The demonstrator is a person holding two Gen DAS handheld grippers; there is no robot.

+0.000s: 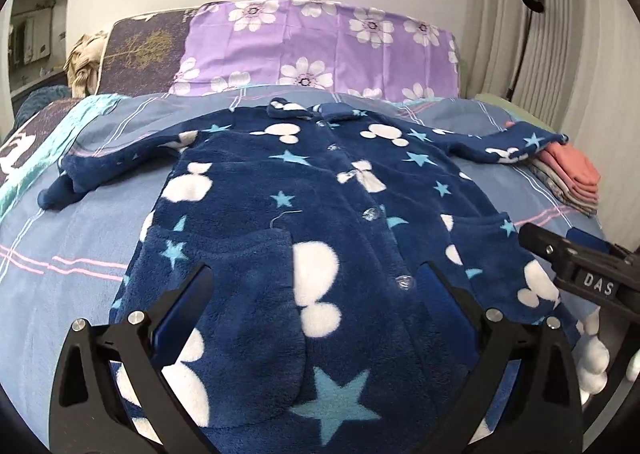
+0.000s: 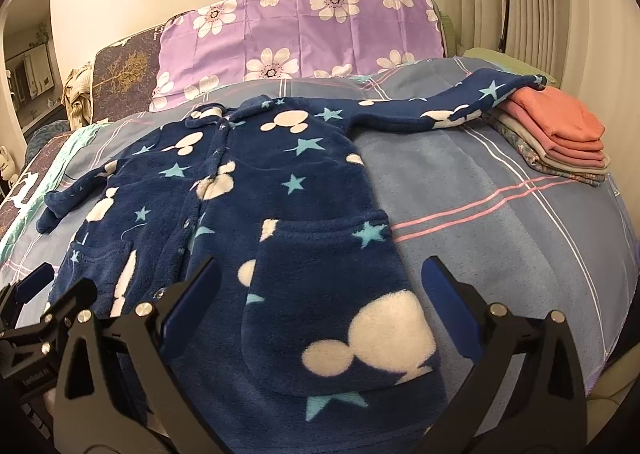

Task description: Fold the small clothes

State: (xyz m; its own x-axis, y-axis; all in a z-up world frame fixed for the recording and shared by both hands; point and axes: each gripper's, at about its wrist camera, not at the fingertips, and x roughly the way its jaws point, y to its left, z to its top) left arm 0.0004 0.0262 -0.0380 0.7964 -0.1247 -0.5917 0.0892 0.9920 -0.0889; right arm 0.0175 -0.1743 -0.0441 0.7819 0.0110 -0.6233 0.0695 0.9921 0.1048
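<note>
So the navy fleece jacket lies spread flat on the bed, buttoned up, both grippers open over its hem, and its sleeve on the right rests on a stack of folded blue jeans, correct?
Not quite. The stack under that sleeve is folded pink and grey-patterned clothes, not blue jeans; the right wrist view shows it best. The rest holds: the navy fleece jacket lies flat and buttoned on the bed, with the left gripper and right gripper open over the hem.

Plush, deep-pile navy fleece jacket [image 1: 280, 190] with clear glossy plastic buttons [image 1: 370, 213]; smooth matt woven plaid bedsheet [image 2: 500, 214]; lightly sheened purple floral cotton pillowcase [image 1: 320, 50]; matt black plastic gripper fingers [image 2: 196, 294] with bright metal bolts [image 2: 498, 310].
</note>
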